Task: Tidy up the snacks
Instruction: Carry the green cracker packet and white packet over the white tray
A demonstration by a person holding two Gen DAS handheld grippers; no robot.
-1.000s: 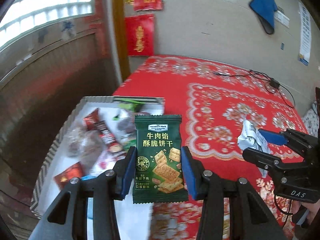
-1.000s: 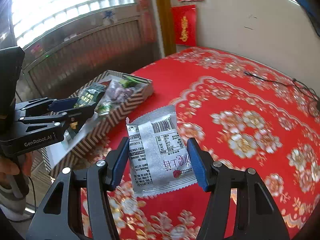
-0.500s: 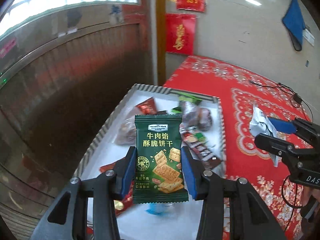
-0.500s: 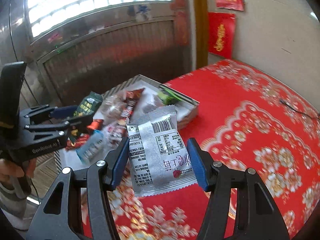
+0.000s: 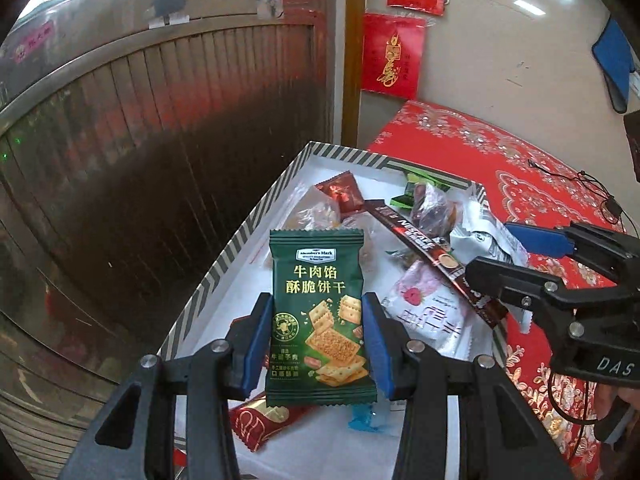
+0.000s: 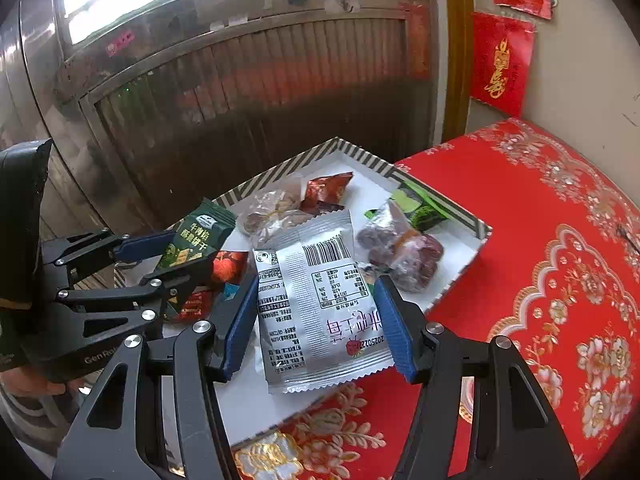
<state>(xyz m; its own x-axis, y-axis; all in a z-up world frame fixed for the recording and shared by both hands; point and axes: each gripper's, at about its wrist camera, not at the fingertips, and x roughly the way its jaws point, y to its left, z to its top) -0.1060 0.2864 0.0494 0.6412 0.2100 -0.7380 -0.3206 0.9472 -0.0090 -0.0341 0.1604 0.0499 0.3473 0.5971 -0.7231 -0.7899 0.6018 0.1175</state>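
The left gripper (image 5: 318, 340) jaws pinch a green packet (image 5: 320, 320), the right gripper (image 6: 316, 320) jaws a silver packet (image 6: 316, 304). Both hang over the striped box (image 6: 466, 220) of snacks, probably not touching it.

You can read "Member's Mark" and 牛肉馅酥脆饼干 on the green biscuit packet (image 5: 320, 320). The long dark stick sachet (image 5: 424, 244) says "NESCAFE" — partly hidden. The right gripper body (image 5: 592, 360) is marked "DAS"; the left gripper body (image 6: 96, 356) shows "GenRo…", cut off. The silver packet (image 6: 320, 300) carries a barcode and "2025022…".
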